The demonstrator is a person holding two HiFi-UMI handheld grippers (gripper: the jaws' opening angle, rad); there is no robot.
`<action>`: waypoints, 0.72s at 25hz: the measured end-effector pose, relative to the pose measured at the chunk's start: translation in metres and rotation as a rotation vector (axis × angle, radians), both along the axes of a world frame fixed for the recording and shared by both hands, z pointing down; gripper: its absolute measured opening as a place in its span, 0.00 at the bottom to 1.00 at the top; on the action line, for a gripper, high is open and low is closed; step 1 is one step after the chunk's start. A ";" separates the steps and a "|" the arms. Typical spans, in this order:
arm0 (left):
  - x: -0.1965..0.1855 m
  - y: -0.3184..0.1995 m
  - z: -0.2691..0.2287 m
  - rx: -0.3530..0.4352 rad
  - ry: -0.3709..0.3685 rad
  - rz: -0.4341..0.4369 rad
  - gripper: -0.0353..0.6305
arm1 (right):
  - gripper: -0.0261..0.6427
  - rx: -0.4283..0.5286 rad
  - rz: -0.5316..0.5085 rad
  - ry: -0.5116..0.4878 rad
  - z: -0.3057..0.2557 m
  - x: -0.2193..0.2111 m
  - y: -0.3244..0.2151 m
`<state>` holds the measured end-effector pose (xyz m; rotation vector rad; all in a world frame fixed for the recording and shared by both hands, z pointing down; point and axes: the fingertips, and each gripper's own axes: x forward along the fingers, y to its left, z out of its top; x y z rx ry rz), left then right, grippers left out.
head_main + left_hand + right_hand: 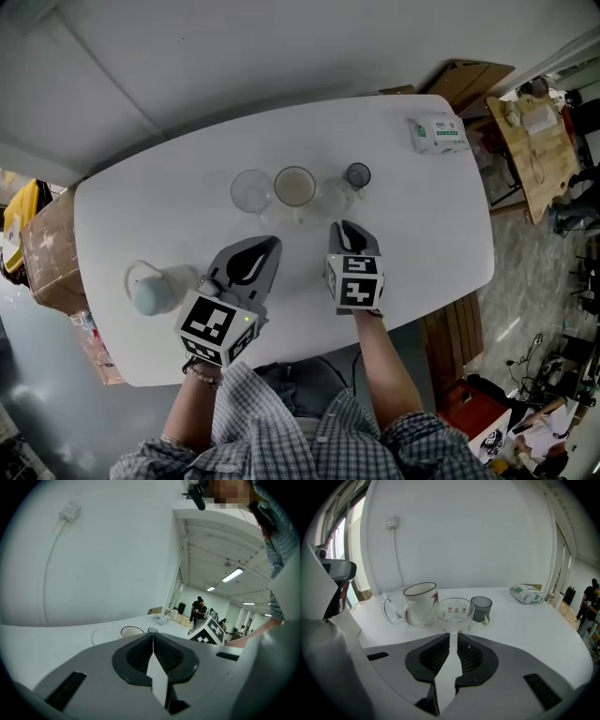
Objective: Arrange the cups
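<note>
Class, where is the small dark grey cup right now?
In the head view, the small dark grey cup stands just right of the patterned glass cup. The tissue pack lies farther to the right.

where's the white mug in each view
Head view: white mug, centre, a little above the middle.
Left gripper view: low, left of centre; only its dark rim shows.
Right gripper view: left of centre, in full view.
Landmark: tissue pack, in all three views, to the mug's right.
</note>
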<state>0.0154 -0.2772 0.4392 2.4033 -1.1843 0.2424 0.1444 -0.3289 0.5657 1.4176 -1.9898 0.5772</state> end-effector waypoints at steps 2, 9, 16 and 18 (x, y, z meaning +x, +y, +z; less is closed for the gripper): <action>0.000 -0.004 -0.002 0.006 0.009 -0.002 0.07 | 0.13 0.005 0.002 0.000 0.000 -0.003 -0.007; -0.003 -0.007 -0.002 0.005 0.008 -0.001 0.07 | 0.13 0.021 0.003 -0.015 0.000 -0.008 -0.023; -0.004 -0.008 0.001 -0.002 0.009 0.005 0.07 | 0.14 0.047 -0.045 -0.041 -0.010 -0.006 -0.021; -0.003 -0.009 0.001 0.000 0.010 0.005 0.07 | 0.14 0.082 -0.001 -0.092 -0.019 0.009 -0.024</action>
